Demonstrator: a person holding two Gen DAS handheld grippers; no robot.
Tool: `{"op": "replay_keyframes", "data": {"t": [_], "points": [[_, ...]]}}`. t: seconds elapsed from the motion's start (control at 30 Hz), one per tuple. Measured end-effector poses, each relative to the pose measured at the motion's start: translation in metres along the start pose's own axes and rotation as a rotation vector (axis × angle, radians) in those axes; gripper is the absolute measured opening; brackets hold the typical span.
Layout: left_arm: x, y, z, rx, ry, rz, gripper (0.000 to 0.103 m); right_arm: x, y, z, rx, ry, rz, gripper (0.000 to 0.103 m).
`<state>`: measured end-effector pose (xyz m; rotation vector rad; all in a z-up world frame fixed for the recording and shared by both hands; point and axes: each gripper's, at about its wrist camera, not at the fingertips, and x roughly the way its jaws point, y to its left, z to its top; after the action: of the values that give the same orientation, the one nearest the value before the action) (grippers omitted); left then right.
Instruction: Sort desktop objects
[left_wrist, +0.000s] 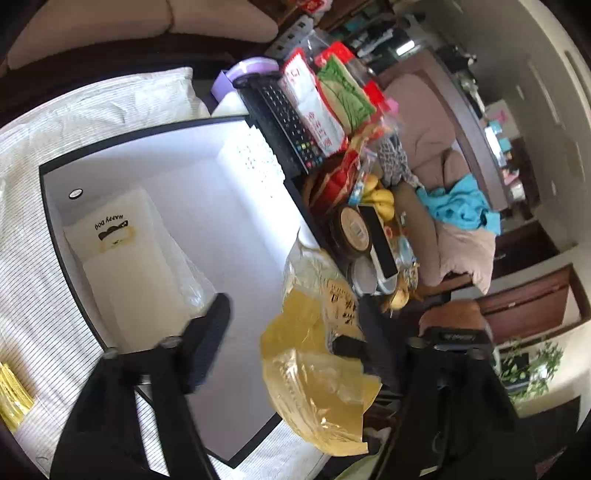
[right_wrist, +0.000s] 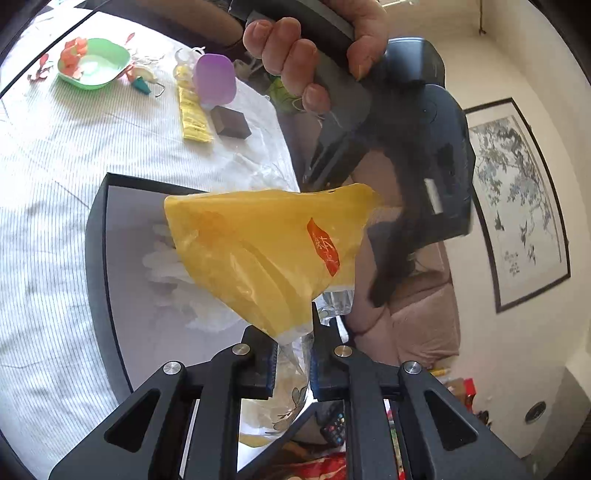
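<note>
We see the right gripper (right_wrist: 293, 363) clamped on the lower edge of a crinkly translucent yellow plastic bag (right_wrist: 258, 251) with a red label, both pads pressing the film. The bag hangs in the air above the black-rimmed shallow box with a white floor (right_wrist: 96, 236), which sits on the white striped tablecloth (right_wrist: 55, 155).

In the left wrist view the left gripper (left_wrist: 280, 332) has one finger (left_wrist: 207, 339) standing clear over the box floor, apart from the yellow bag (left_wrist: 314, 354); the other finger lies against or behind the bag. We cannot tell whether it grips the film.

A white "HAPPY DOG" packet (left_wrist: 118, 236) lies inside the box.

On the cloth beyond: a green tray (right_wrist: 96, 62), a purple lidded container (right_wrist: 215, 79), a dark brown block (right_wrist: 231, 123).
</note>
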<state>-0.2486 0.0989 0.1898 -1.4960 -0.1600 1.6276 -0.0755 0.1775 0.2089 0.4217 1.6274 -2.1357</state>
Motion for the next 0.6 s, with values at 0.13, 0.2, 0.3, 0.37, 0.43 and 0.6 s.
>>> {"op": "replay_keyframes", "data": {"t": [0.13, 0.2, 0.3, 0.37, 0.43, 0.6], "points": [[0.003, -0.002, -0.012, 0.011, -0.027, 0.063, 0.015, 0.004, 0.014, -0.003, -0.128, 0.007, -0.033, 0.012], [-0.002, -0.004, -0.017, -0.002, -0.088, 0.057, 0.014, 0.004, 0.024, -0.003, -0.210, 0.004, -0.111, 0.023], [-0.016, 0.002, -0.026, -0.046, -0.200, -0.008, 0.003, 0.002, 0.018, -0.014, -0.160, -0.026, -0.274, 0.080], [-0.026, 0.013, -0.032, -0.098, -0.277, -0.054, 0.003, -0.009, 0.008, -0.025, -0.038, -0.054, -0.351, 0.084], [-0.032, 0.025, -0.040, -0.152, -0.338, -0.083, 0.002, -0.020, -0.009, -0.038, 0.180, -0.043, -0.373, 0.084], [-0.051, 0.054, -0.064, -0.318, -0.579, -0.228, 0.003, -0.039, -0.061, -0.086, 1.000, -0.055, -0.080, 0.085]]}}
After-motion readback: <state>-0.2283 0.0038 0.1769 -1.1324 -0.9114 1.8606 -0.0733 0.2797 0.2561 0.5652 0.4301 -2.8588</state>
